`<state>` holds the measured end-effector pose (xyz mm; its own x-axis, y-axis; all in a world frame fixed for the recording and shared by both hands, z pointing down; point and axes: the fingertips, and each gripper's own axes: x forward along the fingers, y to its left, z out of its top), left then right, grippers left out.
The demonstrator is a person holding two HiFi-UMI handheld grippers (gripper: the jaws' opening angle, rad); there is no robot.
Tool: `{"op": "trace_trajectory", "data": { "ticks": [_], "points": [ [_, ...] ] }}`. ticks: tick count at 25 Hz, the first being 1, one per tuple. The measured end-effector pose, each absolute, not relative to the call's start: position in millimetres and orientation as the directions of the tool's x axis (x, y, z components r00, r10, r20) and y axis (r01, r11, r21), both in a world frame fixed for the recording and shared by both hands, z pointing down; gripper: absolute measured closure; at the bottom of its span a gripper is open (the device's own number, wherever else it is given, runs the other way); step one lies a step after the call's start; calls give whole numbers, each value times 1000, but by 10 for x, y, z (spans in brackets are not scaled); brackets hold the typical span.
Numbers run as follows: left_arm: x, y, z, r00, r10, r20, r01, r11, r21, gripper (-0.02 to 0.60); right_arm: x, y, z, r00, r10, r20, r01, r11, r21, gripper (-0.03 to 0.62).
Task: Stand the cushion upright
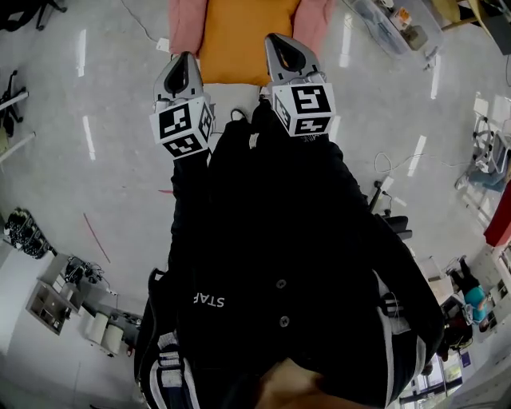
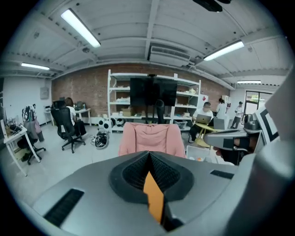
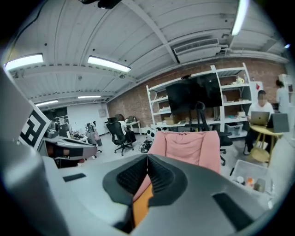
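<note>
An orange cushion (image 1: pixel 243 40) lies flat on the seat of a pink armchair (image 1: pixel 185 24) at the top of the head view. My left gripper (image 1: pixel 185 57) hovers by the cushion's left front corner and my right gripper (image 1: pixel 276 40) over its right front part. Both are shut with nothing between the jaws. In the left gripper view the closed jaws (image 2: pixel 149 153) point at the armchair's back (image 2: pixel 150 138), with a strip of the cushion (image 2: pixel 154 198) showing below them. The right gripper view shows the same: closed jaws (image 3: pixel 147 156), cushion (image 3: pixel 142 207), armchair (image 3: pixel 189 147).
A glossy grey floor (image 1: pixel 104 160) surrounds the armchair. Behind it stand white shelves (image 2: pixel 120 101) and a dark screen on a stand (image 2: pixel 153 92). A person sits on a black office chair (image 2: pixel 69 129) at the left. A white bin (image 3: pixel 251 177) stands right of the armchair.
</note>
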<state>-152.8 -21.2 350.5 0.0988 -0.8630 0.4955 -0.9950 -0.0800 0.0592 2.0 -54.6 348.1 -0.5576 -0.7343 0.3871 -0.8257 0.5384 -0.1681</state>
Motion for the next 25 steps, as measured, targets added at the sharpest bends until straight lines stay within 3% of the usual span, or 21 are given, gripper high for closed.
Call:
{"op": "trace_trajectory", "data": {
  "ticks": [16,17,19,21,25],
  "points": [
    [-1478,-980,6279,268,-569,777,-963,-161,215,578,389,-1096,5963,-330,-603,727,-941,270,-204,579],
    [-1474,-1022,6516,271,-555,786,-963,-162,218,578,403,-1122,6191,-327,-592,737,-943,260,-209,569],
    [-1493,-1139,7000,265,-541,798,-964,-155,215,577,428,-1193,6675,-325,-565,758,-943,251,-218,483],
    [-1532,-1270,7428,251,-535,807,-968,-139,209,571,457,-1274,7105,-320,-542,777,-943,258,-208,470],
    [-1586,-1458,8004,244,-521,818,-970,-129,207,502,524,-1422,7656,-278,-537,796,-953,259,-158,445]
  ]
}}
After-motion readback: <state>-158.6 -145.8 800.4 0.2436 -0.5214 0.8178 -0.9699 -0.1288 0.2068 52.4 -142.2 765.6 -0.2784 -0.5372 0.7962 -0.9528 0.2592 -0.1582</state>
